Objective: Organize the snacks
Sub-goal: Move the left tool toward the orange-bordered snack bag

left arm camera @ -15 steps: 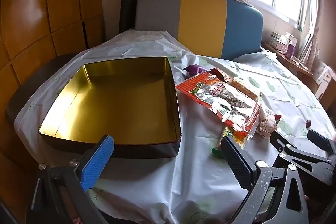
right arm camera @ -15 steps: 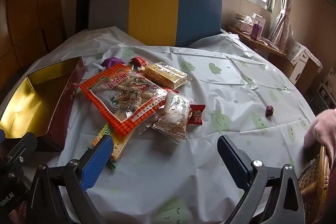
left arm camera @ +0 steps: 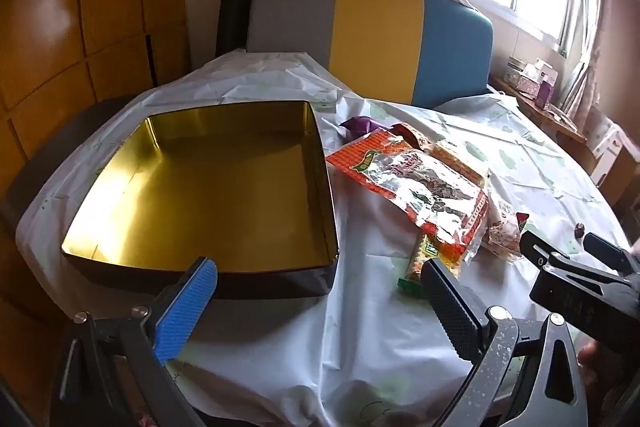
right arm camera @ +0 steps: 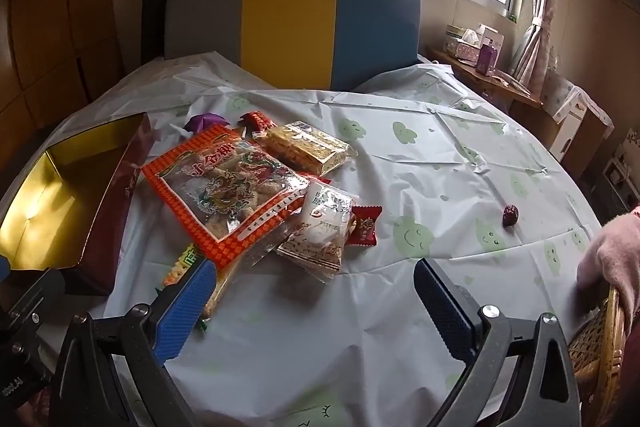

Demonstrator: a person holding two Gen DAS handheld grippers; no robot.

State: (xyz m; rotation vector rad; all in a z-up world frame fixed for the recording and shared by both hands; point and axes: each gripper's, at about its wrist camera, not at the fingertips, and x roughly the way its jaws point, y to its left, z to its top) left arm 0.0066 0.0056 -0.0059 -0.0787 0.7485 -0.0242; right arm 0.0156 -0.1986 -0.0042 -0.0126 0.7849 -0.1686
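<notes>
An empty gold-lined tin (left arm camera: 120,167) (right arm camera: 24,227) sits on the left of the table. To its right lies a pile of snacks: a big orange bag (left arm camera: 416,187) (right arm camera: 224,183), a yellow wafer pack (right arm camera: 308,147), a white rice-cracker pack (right arm camera: 320,231), a small red candy (right arm camera: 364,227), a purple wrapper (right arm camera: 206,121) and a green-ended bar (left arm camera: 414,267). My left gripper (left arm camera: 320,291) hovers open over the tin's near right corner. My right gripper (right arm camera: 316,291) hangs open just in front of the pile, nothing between its fingers.
A white cloth with green faces covers the round table (right arm camera: 440,155). One dark red date (right arm camera: 511,215) lies alone at the right. A grey, yellow and blue chair back (right arm camera: 288,27) stands behind. A pink sleeve (right arm camera: 612,251) and a wicker chair (right arm camera: 600,339) are at the right edge.
Both views have shifted only slightly; the snacks and the tin lie as before, and both grippers stay open.
</notes>
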